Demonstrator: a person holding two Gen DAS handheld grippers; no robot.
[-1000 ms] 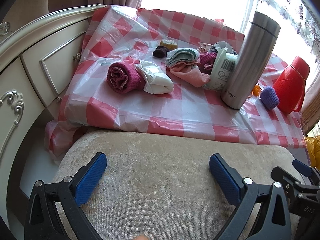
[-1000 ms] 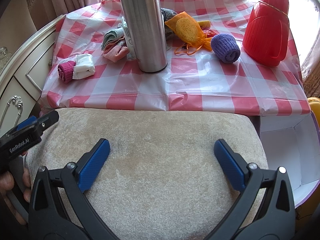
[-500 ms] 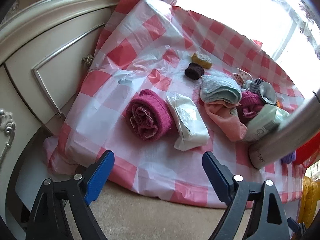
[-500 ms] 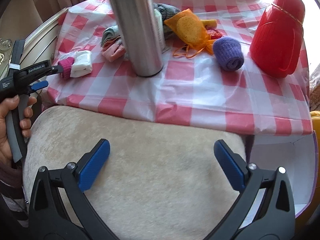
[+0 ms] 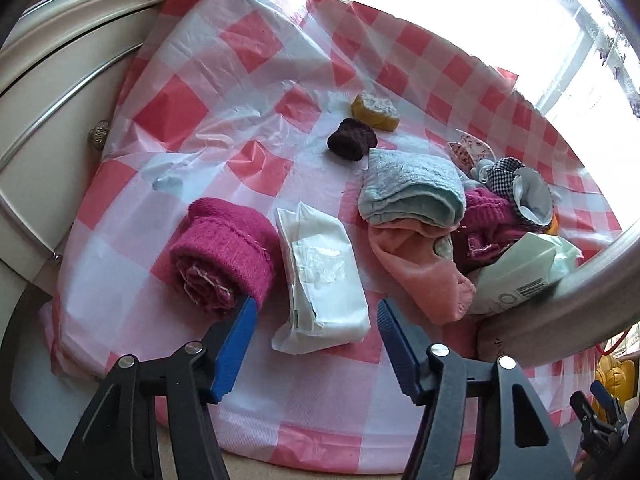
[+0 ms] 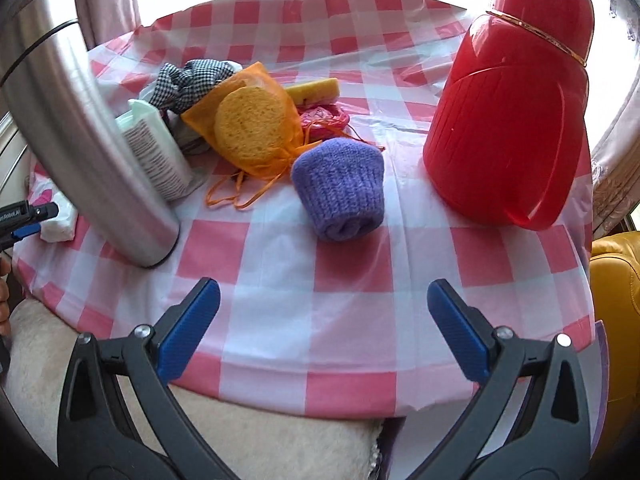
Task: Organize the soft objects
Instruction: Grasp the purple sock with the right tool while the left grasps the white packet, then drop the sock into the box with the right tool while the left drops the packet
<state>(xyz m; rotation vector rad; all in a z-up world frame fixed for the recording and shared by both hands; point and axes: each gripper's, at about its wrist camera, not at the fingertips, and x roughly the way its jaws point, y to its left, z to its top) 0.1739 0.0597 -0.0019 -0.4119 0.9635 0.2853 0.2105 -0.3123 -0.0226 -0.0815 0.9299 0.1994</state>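
table [image 5: 248, 92] with the red-check plastic cover carried everything, soft stuff mixed with hard. in my right view the steel flask [image 6: 76, 128] stood at 10 o'clock and the red jug [image 6: 508, 120] at 1 o'clock, both hard and not mine to sort.

my left gripper [image 5: 314, 320] was spread wide, nothing in it. the white soft pack [image 5: 320, 276] lay dead ahead at 12 o'clock, its near end sitting between the two blue pads, not touching either that i could see. long axis ran roughly 11 to 5, so close to in line with my fingers, which put the jaws across its short width. the rolled magenta towel [image 5: 224, 256] lay at 10 o'clock, just beside the pack and right against my left pad tip, roll end facing me. folded blue and pink cloths [image 5: 412, 200] lay at 1 o'clock, farther out.

my right gripper [image 6: 324, 316] was also spread and empty. the purple knitted roll [image 6: 340, 188] lay at 12 o'clock, well ahead of the pads, axis pointing roughly at me.

judgement: left was nearer its target, the pack. risk was the left pad snagging the towel on closing.
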